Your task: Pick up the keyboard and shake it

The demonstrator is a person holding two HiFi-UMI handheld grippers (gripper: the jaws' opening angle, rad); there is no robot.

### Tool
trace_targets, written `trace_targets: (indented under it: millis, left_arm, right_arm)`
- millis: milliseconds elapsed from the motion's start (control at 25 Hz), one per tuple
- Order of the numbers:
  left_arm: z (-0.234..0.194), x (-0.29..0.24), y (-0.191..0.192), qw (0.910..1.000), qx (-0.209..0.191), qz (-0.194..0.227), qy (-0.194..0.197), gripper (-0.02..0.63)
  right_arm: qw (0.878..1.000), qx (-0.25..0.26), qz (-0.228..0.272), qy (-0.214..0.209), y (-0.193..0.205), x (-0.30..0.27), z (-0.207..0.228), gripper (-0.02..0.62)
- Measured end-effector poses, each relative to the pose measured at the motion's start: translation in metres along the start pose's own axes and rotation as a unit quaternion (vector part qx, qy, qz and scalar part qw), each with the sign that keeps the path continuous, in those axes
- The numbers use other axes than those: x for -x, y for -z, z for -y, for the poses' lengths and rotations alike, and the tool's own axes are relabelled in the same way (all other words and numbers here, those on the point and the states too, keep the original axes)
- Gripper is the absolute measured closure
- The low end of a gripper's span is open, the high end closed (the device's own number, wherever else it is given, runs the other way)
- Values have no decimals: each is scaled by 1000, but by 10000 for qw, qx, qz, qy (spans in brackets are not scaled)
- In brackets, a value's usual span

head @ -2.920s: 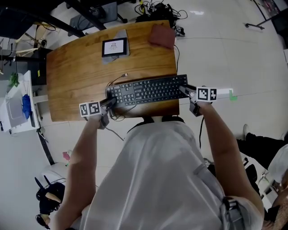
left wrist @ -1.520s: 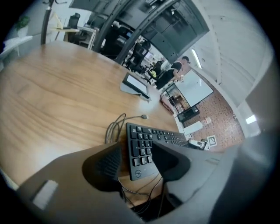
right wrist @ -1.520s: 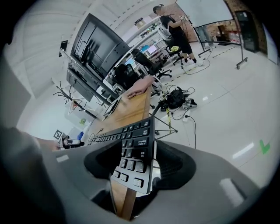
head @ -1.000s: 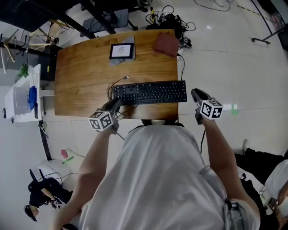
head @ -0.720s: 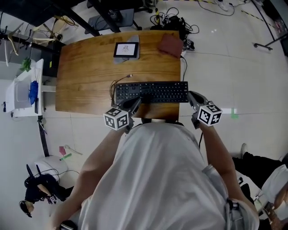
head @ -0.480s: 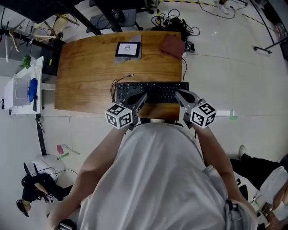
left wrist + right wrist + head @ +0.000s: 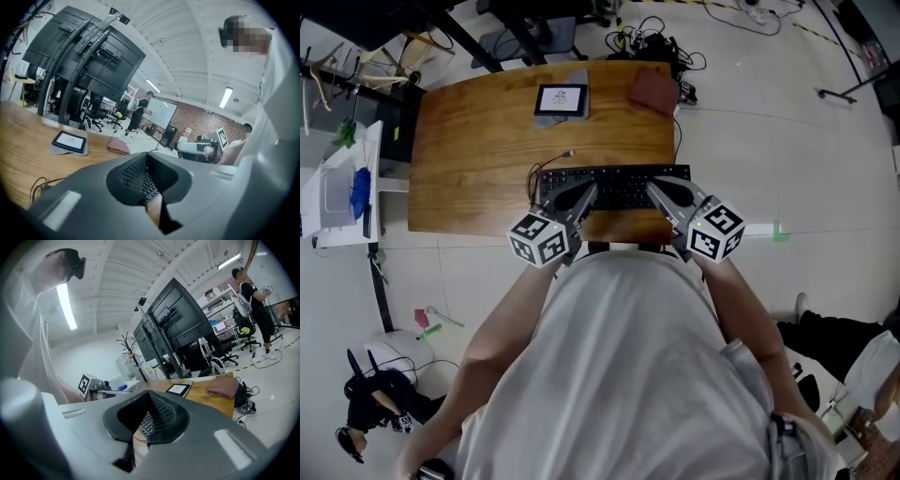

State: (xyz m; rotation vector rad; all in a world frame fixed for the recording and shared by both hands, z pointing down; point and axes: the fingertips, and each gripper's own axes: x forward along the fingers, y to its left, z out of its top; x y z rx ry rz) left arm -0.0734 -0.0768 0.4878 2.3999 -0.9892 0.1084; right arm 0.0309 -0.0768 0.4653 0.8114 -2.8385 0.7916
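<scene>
Keyboard (image 7: 619, 186) lies flat on the wooden table (image 7: 469, 141) along its near edge in the head view, with its cable looping off the left end; a tablet (image 7: 561, 98) and a reddish cloth (image 7: 653, 89) sit well apart from it at the far edge. The left gripper (image 7: 584, 193) and right gripper (image 7: 656, 187) both point inward over the keyboard's near side, neither one holding it. In the left gripper view the jaws are pressed together with nothing between them, and a strip of keys shows in the notch beyond the pads. The right gripper view shows the same: jaws fully closed and empty, keys visible past the tips, the tablet and cloth farther back. Judging from this, the keyboard is not in anyone's grip and no lift is under way. A pick-up would call for both jaws to spread, move out to the two short ends and clamp the edges evenly before raising it.
</scene>
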Motion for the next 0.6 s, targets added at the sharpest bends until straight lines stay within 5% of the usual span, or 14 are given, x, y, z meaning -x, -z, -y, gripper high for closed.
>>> trace_targets:
  millis: [600]
  left_arm:
    - [-7,-1,2,9998,-1,-151,134,606]
  right_arm:
    - [10000,-68,32,43,-1,-7,-2,595]
